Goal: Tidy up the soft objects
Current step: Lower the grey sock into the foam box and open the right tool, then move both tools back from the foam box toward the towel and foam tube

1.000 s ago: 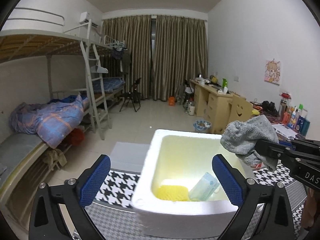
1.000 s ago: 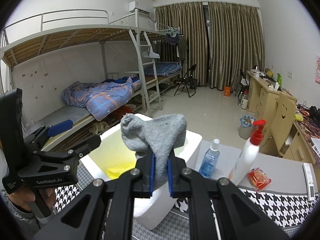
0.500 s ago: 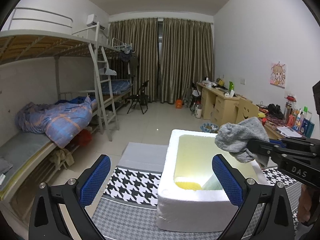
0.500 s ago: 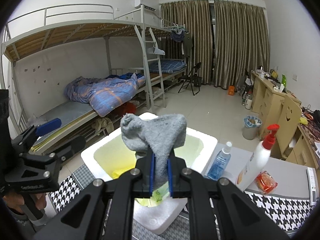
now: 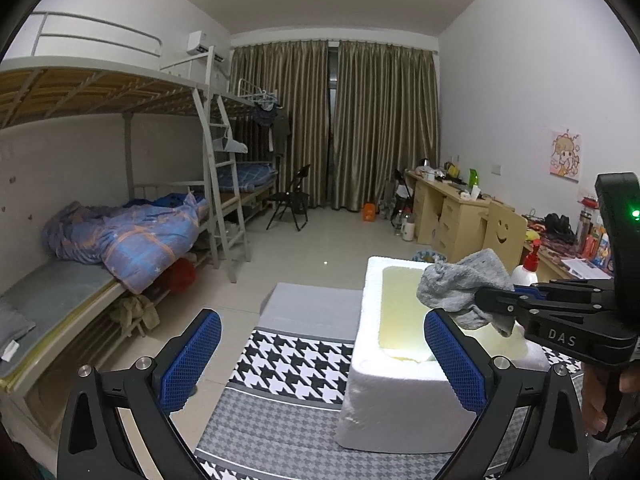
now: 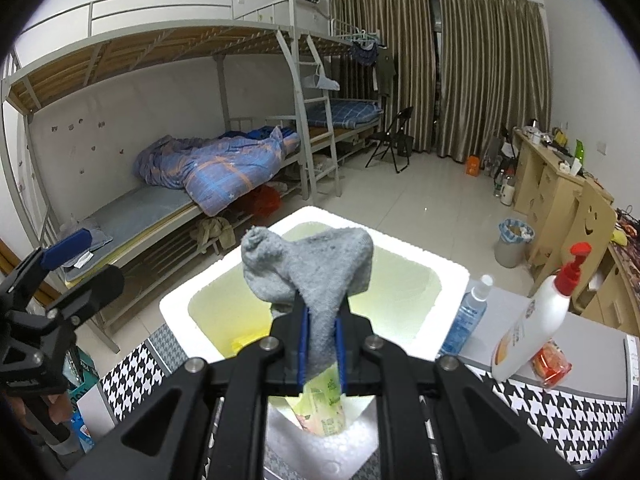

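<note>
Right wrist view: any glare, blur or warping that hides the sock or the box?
Right wrist view: sharp; the grey sock reads clearly in the right claw; the foam box rim is blown out white; fisheye bends the bunk bed. Left wrist view: dim, dark corners; box interior glows pale yellow; left claw crisp.

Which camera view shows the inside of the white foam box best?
The right wrist view: it looks down into the white foam box, showing the yellowish lining and packets below the grey sock. The left wrist view shows the box from the side; only its upper lining is visible.
</note>
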Available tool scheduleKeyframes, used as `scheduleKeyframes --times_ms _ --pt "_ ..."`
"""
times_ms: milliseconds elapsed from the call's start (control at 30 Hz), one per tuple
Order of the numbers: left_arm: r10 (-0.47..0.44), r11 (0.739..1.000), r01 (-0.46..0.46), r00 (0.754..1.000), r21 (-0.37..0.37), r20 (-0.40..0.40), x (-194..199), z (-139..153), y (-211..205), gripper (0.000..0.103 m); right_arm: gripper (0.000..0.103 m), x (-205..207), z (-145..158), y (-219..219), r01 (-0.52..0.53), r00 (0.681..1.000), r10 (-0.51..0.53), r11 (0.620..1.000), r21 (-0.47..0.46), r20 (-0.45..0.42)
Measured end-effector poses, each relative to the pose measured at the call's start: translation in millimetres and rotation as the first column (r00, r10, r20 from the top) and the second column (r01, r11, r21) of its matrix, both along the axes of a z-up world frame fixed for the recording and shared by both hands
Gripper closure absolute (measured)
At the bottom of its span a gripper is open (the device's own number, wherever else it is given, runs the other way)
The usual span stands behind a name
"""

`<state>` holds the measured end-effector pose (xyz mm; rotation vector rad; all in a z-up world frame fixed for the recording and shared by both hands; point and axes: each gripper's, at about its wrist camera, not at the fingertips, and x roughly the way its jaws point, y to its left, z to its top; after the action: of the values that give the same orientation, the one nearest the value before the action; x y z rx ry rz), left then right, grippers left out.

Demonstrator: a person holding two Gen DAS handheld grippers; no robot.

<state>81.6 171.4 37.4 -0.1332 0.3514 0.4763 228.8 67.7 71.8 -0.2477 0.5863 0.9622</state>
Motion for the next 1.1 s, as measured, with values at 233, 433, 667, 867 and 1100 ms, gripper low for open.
scheduleKeyframes --times_ms 233,433,667,867,1100 --pt "0.010 1.000 -0.010 1.000 -0.003 0.006 -4 0 2 0.001 0.047 0 -5 3 -0.018 1.000 0.017 1.000 -0.021 -0.018" --pt "0.010 1.000 -0.010 1.000 -0.003 0.001 -6 -1 2 0.001 0.045 -2 -4 -1 -0.018 1.000 0.018 1.000 -0.017 -0.007" --pt "0.013 1.000 -0.013 1.000 -0.010 0.007 -8 0 -1 0.001 0.044 -4 2 -8 -0.017 1.000 0.017 1.000 0.003 0.005" --pt "0.010 1.000 -0.010 1.000 -0.005 0.019 -11 4 -1 0.001 0.036 -6 8 -16 -0.007 1.000 0.006 0.999 0.035 0.016" --pt "-0.009 1.000 0.009 1.000 0.009 0.011 -8 7 -11 0.001 0.035 -10 15 -24 0.007 0.999 -0.009 0.999 0.052 0.033"
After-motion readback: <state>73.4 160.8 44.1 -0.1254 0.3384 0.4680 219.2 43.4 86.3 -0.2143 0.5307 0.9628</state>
